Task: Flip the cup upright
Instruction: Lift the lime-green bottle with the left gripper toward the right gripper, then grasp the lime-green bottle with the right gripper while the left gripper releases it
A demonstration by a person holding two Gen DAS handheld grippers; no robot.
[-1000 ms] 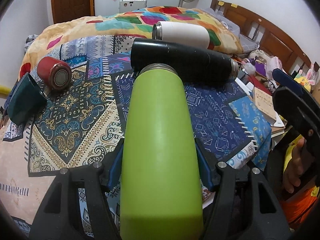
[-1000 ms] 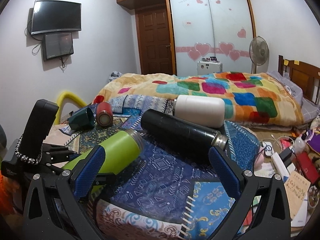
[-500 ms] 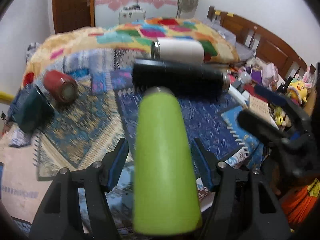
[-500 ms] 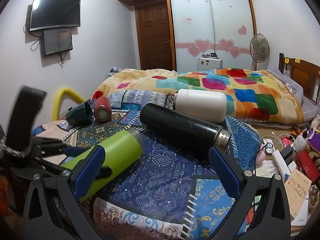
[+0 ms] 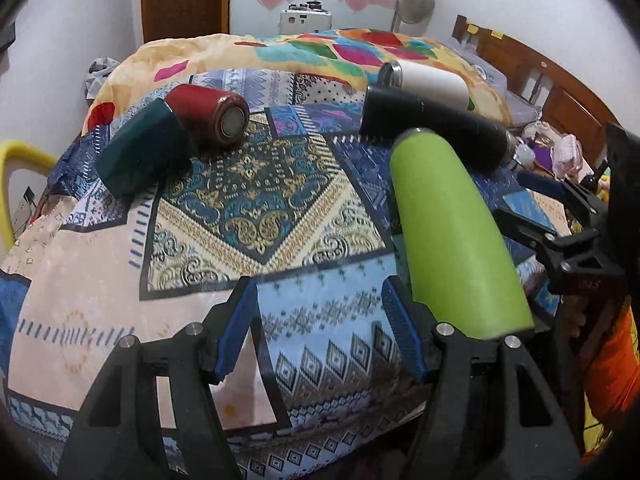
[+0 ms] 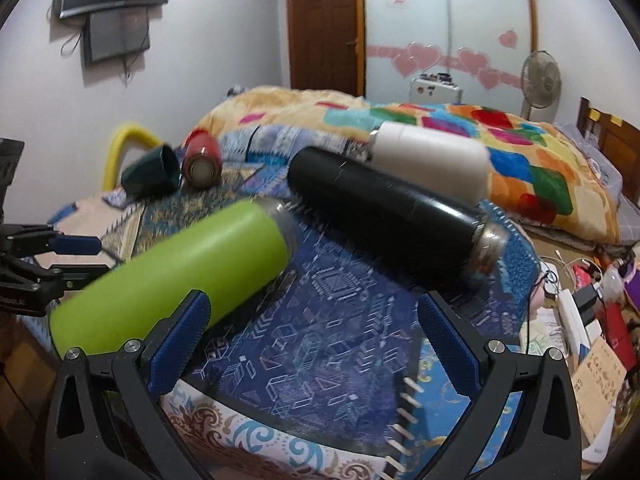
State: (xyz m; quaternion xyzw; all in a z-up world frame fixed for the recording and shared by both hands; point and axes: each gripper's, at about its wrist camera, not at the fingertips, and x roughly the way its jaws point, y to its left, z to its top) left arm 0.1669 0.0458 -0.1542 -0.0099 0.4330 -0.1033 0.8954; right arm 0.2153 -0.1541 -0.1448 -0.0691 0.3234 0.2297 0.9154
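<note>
Several cups lie on their sides on a patterned cloth. A green flask lies just right of my left gripper, which is open and empty. The flask also shows in the right wrist view, left of my right gripper, which is open and empty. A black flask lies behind the green one and appears in the right wrist view. A white cup, a red cup and a dark green cup lie farther back.
A bed with a colourful quilt stands behind the cloth. Clutter and cables lie on the right. A yellow tube stands at the left. The right gripper shows at the right edge of the left wrist view.
My left gripper has let go of the green flask and moved left; the flask now lies on the cloth beside it. My right gripper has moved closer to the flasks.
</note>
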